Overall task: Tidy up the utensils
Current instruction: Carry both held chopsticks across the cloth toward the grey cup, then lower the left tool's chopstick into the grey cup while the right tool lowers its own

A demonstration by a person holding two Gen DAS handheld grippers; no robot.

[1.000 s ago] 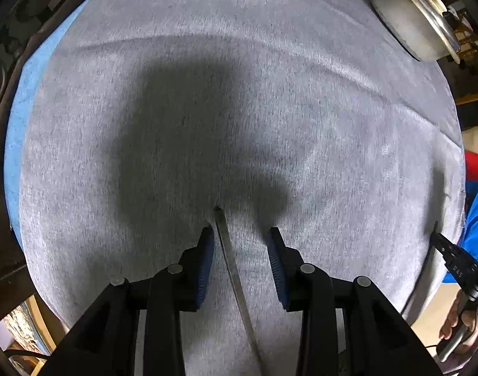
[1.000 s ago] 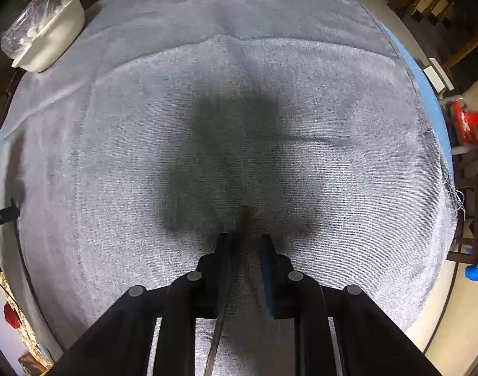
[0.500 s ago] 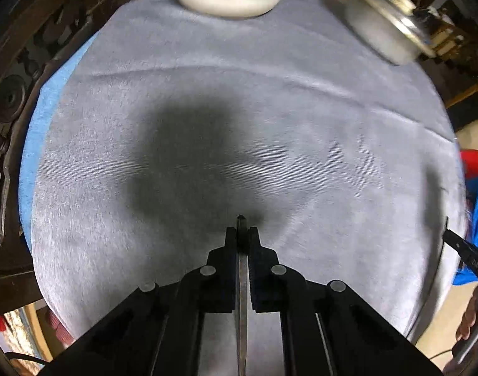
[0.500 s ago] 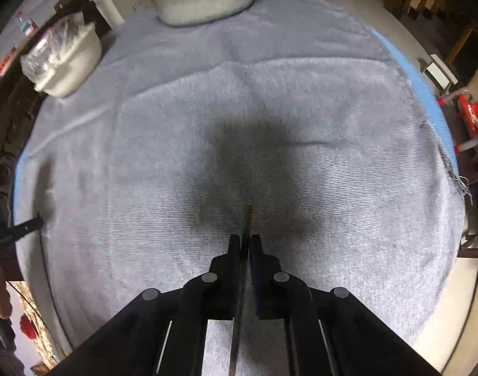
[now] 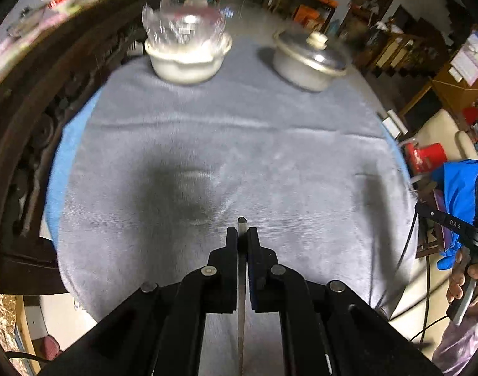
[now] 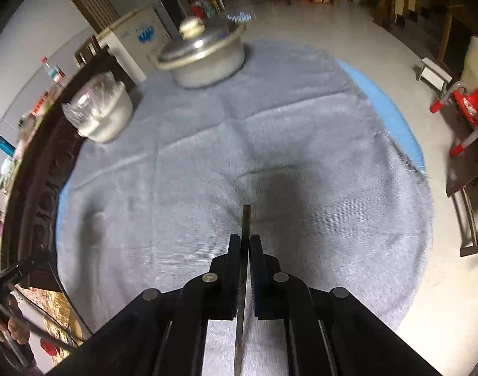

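Matt grey woven cloth (image 5: 270, 156), shiny metal pot (image 6: 204, 56), crinkly clear plastic (image 5: 182, 25)

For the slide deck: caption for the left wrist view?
Left gripper shut on a thin metal utensil above the grey cloth, two pots beyond.

Below your left gripper (image 5: 242, 235) the flat metal utensil (image 5: 241, 313) runs off the bottom edge, so its working end stays unseen. The dark utensil (image 6: 242, 269) in your right gripper (image 6: 244, 244) is cut off likewise (fork, spoon or knife, you cannot tell). Beyond it, the lidded pot (image 6: 204, 56) and plastic-covered bowl (image 6: 101, 112) are smeared by blur.
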